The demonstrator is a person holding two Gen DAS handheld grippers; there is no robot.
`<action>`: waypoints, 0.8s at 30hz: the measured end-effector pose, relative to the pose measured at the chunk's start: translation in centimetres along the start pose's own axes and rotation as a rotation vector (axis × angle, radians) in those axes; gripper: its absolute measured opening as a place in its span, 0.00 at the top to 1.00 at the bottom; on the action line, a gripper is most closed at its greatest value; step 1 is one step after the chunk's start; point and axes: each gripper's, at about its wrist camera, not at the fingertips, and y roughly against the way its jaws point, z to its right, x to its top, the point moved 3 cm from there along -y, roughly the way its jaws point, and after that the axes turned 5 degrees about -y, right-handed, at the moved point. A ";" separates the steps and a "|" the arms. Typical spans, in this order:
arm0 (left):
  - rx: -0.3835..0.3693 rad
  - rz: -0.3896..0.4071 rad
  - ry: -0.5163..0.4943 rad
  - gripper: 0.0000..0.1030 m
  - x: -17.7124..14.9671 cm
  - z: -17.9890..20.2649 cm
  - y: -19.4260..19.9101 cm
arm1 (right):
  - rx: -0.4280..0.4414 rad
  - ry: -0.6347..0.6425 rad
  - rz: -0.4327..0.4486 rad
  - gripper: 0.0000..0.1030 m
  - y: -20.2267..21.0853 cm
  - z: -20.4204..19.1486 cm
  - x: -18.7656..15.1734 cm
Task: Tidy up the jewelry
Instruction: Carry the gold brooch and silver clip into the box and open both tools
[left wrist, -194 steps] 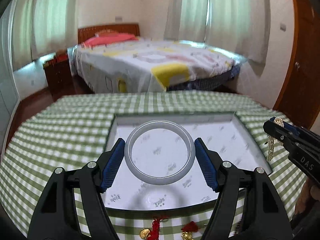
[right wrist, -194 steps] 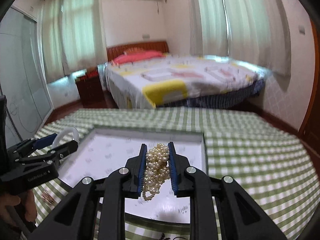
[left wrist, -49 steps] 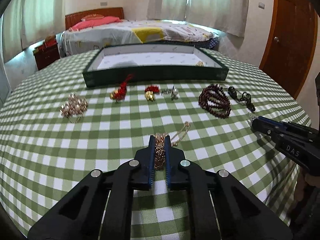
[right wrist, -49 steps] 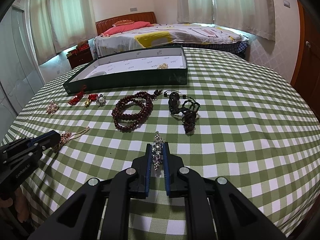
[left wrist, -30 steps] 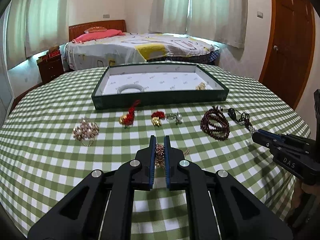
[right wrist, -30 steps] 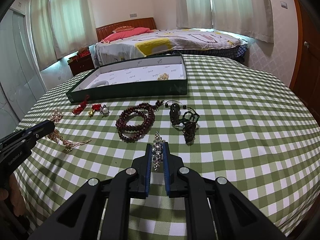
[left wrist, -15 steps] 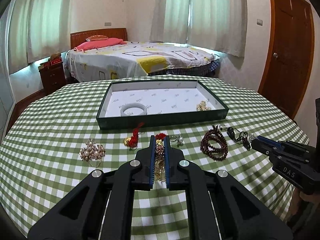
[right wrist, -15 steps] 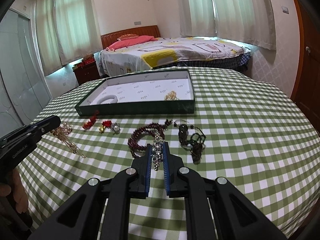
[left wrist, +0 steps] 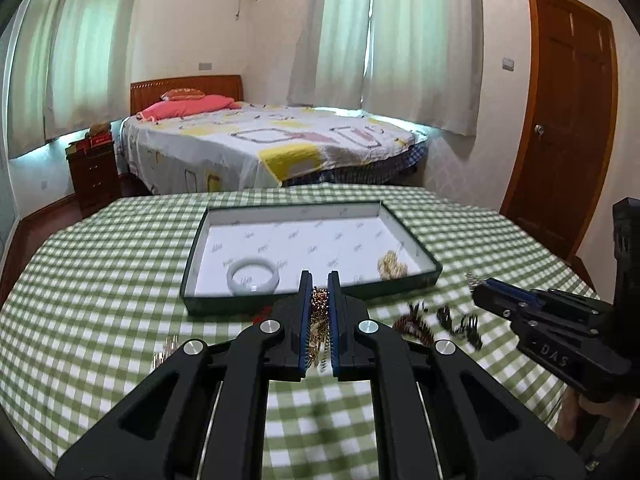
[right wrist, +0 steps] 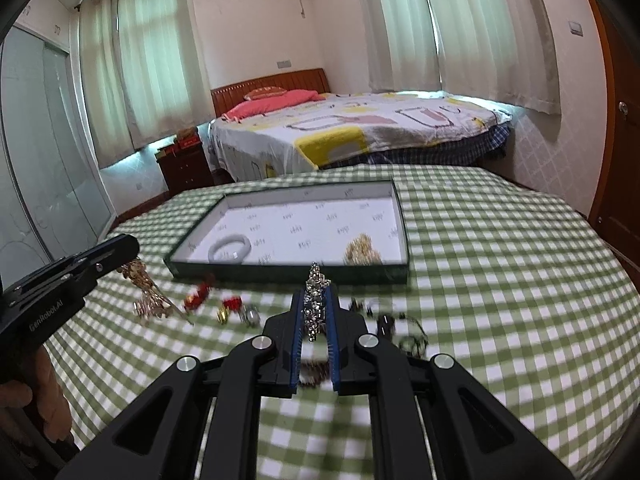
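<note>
The left hand-held gripper (left wrist: 319, 292) was clenched on a gold chain (left wrist: 318, 322); the right hand-held gripper (right wrist: 315, 300) gripped a silver piece (right wrist: 315, 304). In the tray (right wrist: 403, 216), upper centre, lay a bangle (right wrist: 229, 249) and gold cluster (right wrist: 361, 255). Several pieces remained on the worktop (right wrist: 500, 280), lower centre.

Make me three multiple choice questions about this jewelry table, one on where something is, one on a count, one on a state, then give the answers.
1. Where does the white bangle lie?
A. on the cloth
B. in the tray's near-left part
C. on the bed

2. How many pieces lie in the tray?
A. two
B. none
C. five

3. What are the left tongs doing?
A. standing wide open
B. lying on the cloth
C. shut on a gold chain

Answers: B, the bangle sits by the tray's near-left corner; A, only the bangle and a gold cluster lie there; C, the chain is pinched between the pads.
</note>
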 end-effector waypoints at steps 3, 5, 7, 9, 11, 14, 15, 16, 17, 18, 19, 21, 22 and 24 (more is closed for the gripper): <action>-0.005 0.024 -0.004 0.92 1.7 0.0 -0.5 | 0.011 0.019 0.021 0.89 -0.5 -0.8 1.6; -0.012 0.039 -0.002 0.92 3.1 -0.1 -1.1 | 0.021 0.036 0.033 0.89 -1.0 -1.3 2.7; -0.015 0.059 -0.003 0.92 4.5 -0.2 -1.6 | 0.028 0.051 0.047 0.89 -1.6 -1.8 3.8; -0.011 0.084 -0.006 0.92 5.7 -0.3 -2.0 | 0.035 0.060 0.059 0.89 -2.2 -2.4 4.8; -0.009 0.105 -0.003 0.92 7.0 -0.4 -2.5 | 0.042 0.067 0.073 0.89 -2.9 -2.6 6.0; -0.009 0.129 0.006 0.92 8.8 -0.6 -3.7 | 0.052 0.070 0.091 0.89 -4.0 -2.9 7.5; -0.010 0.136 0.008 0.92 9.4 -0.7 -4.1 | 0.054 0.069 0.095 0.89 -4.3 -3.0 7.9; -0.011 0.138 0.008 0.92 9.8 -0.7 -4.6 | 0.054 0.067 0.098 0.89 -4.7 -3.0 8.3; -0.012 0.139 0.009 0.92 10.1 -0.7 -5.0 | 0.055 0.067 0.100 0.89 -5.2 -3.0 8.5; -0.013 0.137 0.009 0.92 10.3 -0.7 -5.8 | 0.056 0.068 0.098 0.89 -5.8 -3.0 8.8; -0.014 0.130 0.009 0.92 10.3 -0.7 -6.5 | 0.055 0.068 0.091 0.89 -6.5 -2.9 8.8; -0.016 0.105 0.009 0.92 9.9 -0.7 -8.2 | 0.054 0.064 0.070 0.89 -7.9 -2.9 8.7; -0.016 0.094 0.011 0.92 9.7 -0.7 -8.8 | 0.054 0.059 0.054 0.89 -8.8 -2.7 8.4; -0.015 0.054 0.015 0.92 8.5 -0.8 -10.8 | 0.052 0.052 0.027 0.89 -10.1 -2.4 7.8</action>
